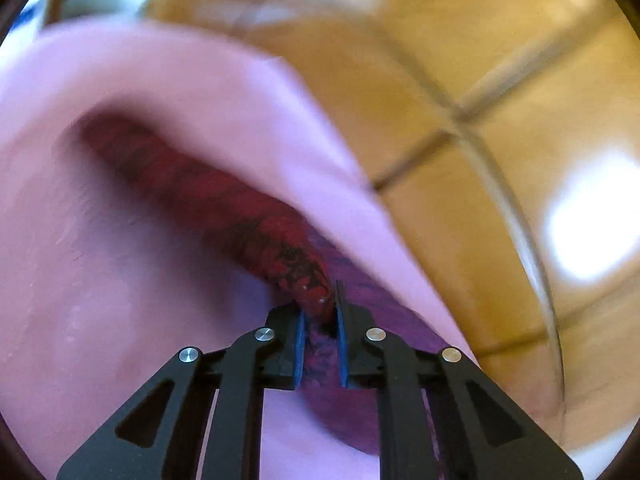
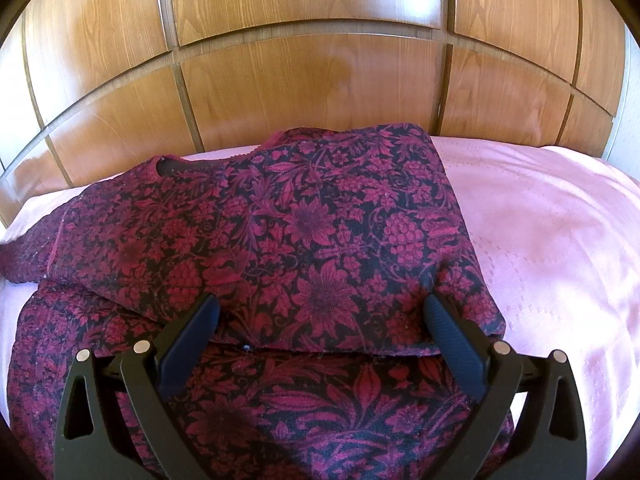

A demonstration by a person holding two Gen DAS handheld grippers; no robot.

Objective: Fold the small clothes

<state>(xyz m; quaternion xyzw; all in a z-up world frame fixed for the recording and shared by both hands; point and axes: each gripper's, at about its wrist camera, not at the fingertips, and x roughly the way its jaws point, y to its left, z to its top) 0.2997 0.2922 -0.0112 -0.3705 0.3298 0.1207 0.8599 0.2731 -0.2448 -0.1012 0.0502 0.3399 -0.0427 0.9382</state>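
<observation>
Mid-fold. Your left tongs (image 1: 320, 312) pinch an edge of the red floral garment (image 2: 304, 232), which lies partly folded on the pink bed (image 2: 560, 240). Right tongs (image 2: 320, 320) wide, pressing it flat. Next: carry that edge across, lay it square.

A red-and-black floral garment (image 2: 304, 240) lies on the pink-sheeted bed (image 2: 560, 240).
</observation>
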